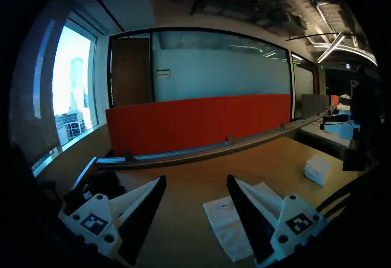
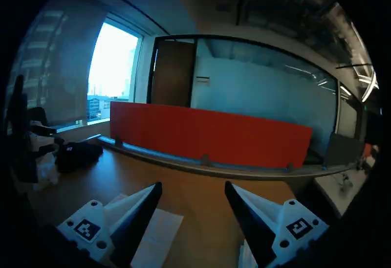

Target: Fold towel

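Since the towel (image 1: 227, 224) lies flat at five o'clock on the bench (image 1: 273, 153), with left tongs (image 1: 196, 177) and right tongs (image 2: 192, 184) both wide and empty, folding looks unstarted.

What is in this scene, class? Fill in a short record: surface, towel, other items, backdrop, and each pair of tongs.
surface: wooden table
towel: white, lying flat on the table
stack: white folded cloths, farther back on the table
bag: dark, near the window side
backdrop: red divider along the table's far edge
left tongs: open, empty
right tongs: open, empty
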A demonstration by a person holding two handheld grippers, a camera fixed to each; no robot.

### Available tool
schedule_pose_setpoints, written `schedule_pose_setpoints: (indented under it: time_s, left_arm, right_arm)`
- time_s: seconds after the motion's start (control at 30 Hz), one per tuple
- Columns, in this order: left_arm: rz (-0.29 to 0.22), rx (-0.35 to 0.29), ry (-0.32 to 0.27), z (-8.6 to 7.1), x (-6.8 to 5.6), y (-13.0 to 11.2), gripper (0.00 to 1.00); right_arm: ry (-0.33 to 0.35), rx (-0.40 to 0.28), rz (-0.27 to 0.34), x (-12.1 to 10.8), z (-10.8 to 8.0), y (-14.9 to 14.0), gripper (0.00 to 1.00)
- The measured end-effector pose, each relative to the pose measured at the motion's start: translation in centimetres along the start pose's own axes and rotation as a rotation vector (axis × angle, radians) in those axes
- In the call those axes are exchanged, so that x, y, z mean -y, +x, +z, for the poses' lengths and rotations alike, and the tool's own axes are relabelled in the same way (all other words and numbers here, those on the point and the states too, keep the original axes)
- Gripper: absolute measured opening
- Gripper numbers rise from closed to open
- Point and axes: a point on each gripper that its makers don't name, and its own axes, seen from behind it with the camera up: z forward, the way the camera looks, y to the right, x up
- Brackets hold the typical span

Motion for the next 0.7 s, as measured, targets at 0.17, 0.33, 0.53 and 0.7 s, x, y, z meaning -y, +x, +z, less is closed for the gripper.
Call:
schedule_pose_setpoints:
  time_s: [0.17,0.33,0.53,0.7]
  left_arm:
    - [0.024,0.037,-0.041,0.0,-1.0,-1.1,0.92]
    - [0.036,0.062,-0.090,0.1,-2.3,-1.9,0.92]
    - [0.046,0.092,-0.152,0.4,-3.6,-2.9,0.92]
    - [0.059,0.108,-0.175,0.6,-4.0,-4.0,0.92]
  right_arm:
    - [0.055,0.035,-0.013,0.9,0.3,-0.4,0.99]
    - [0.120,0.070,-0.036,2.1,0.6,-1.0,0.99]
    - [0.190,0.118,-0.066,3.7,0.9,-2.3,0.99]
    - [0.220,0.143,-0.090,4.5,1.0,-3.6,0.99]
